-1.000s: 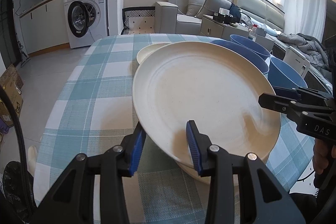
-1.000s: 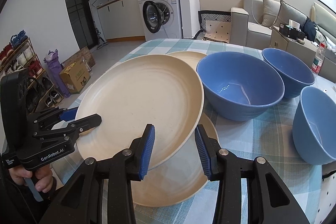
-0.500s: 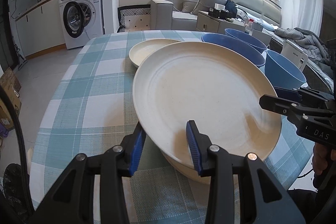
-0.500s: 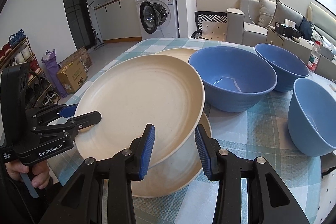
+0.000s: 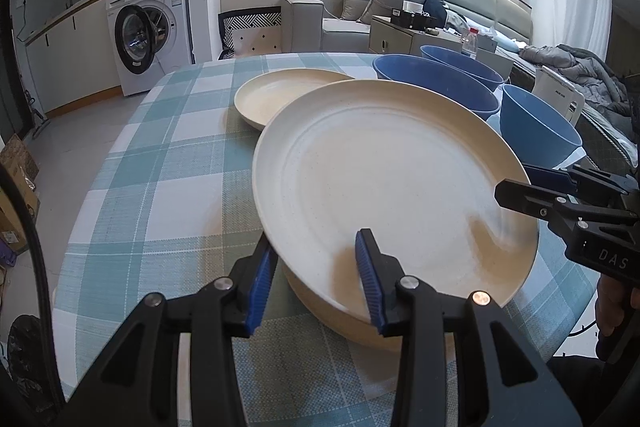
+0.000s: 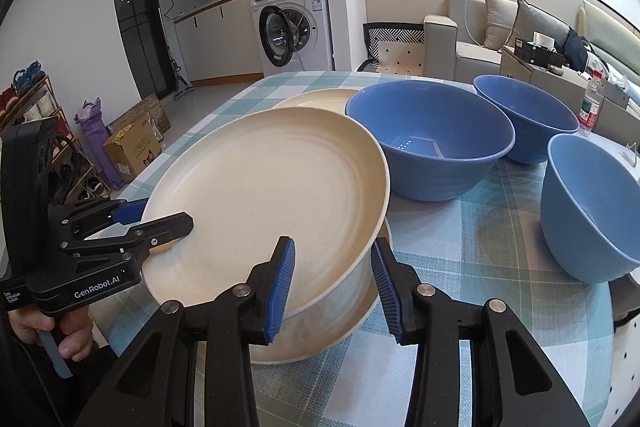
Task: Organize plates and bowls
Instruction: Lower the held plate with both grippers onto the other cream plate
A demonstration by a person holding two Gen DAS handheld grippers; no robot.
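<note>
A round table under a teal-and-white checked cloth (image 5: 168,163) fills the lower half of the left wrist view, with a washing machine (image 5: 148,35) at upper left and a grey sofa (image 5: 352,11) at upper centre. The left gripper (image 5: 316,275) rises from the bottom edge, its blue pads set narrowly on either side of the near rim of a large cream plate (image 5: 392,179). The left pad sits under the rim and the right pad rests on the plate's upper face, so the jaws clamp the plate. The plate is tilted, held just above another cream plate (image 5: 336,303) whose edge shows beneath it. A third cream plate (image 5: 280,95) lies flat behind, at centre. Three blue bowls (image 5: 436,83) line up at upper right. The right gripper (image 5: 520,187) enters from the right edge and bites the plate's far rim.

In the right wrist view the same cloth (image 6: 480,251) spreads below the bowls (image 6: 432,139). The right gripper (image 6: 332,279) stands at bottom centre, jaws narrow around the held plate (image 6: 264,191), the left pad on its top face, the right pad outside the rim. The lower plate (image 6: 320,331) sits directly under it. The left gripper (image 6: 160,223) pinches the plate's left rim, a hand (image 6: 60,331) behind it.
</note>
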